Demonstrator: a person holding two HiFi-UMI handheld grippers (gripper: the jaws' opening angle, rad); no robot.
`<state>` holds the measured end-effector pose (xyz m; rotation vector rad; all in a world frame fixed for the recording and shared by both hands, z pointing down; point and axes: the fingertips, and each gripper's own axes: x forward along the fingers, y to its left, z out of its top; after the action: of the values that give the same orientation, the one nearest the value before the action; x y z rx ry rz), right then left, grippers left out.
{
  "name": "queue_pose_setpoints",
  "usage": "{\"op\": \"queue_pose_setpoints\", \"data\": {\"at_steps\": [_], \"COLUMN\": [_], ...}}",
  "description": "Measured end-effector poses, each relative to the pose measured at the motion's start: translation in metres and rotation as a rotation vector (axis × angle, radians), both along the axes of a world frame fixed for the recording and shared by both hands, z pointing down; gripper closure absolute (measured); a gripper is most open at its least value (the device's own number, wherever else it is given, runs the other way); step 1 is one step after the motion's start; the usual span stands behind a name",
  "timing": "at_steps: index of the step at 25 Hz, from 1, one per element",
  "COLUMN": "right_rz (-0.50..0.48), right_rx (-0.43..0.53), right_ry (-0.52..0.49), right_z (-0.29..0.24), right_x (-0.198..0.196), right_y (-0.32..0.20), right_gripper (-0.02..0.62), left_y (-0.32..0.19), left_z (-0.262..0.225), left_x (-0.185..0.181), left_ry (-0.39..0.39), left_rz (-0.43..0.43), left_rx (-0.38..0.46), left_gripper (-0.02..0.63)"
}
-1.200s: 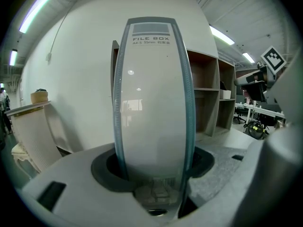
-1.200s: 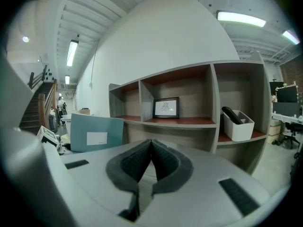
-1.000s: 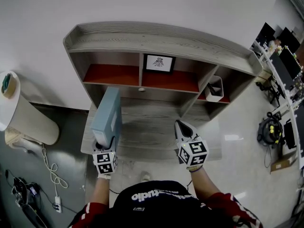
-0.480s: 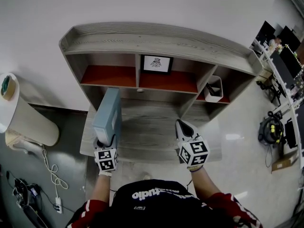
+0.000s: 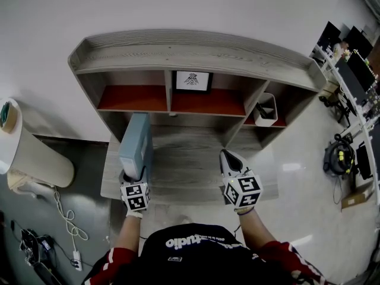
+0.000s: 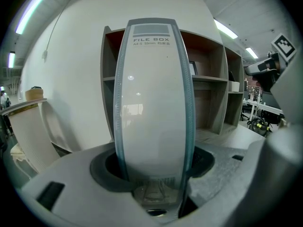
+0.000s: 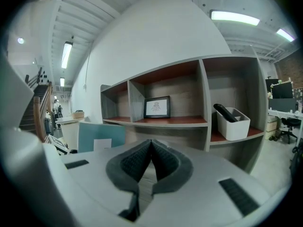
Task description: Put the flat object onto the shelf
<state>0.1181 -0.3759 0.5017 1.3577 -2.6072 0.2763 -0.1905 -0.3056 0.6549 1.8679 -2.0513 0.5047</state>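
File box (image 6: 154, 98) in left claw (image 6: 155, 168)

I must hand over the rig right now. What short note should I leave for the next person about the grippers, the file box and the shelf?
Left gripper: shut on the file box, held on edge over the desk, in front of the shelf.
Right gripper: shut, empty, over the desk.
Shelf: framed picture in the middle compartment, white bin at the right; the left compartment looks free.
Done: box is in the grip.
Left: set it on the shelf, then release.
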Motion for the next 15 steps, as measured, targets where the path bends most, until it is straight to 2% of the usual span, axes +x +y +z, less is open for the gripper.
{"op": "queue_pose_setpoints", "data": {"at_steps": [15], "right_rz": [0.015], "right_rx": [-0.007], "right_ry": [0.001], "right_z": [0.001], "right_x": [-0.001], "right_y": [-0.016], "right_gripper": [0.595], "left_y": [-0.041], "left_z": [0.014], "left_x": [-0.002], "left_ry": [-0.010], "left_rz": [-0.001], "left_rx": [-0.024], "left_gripper": [0.333]}}
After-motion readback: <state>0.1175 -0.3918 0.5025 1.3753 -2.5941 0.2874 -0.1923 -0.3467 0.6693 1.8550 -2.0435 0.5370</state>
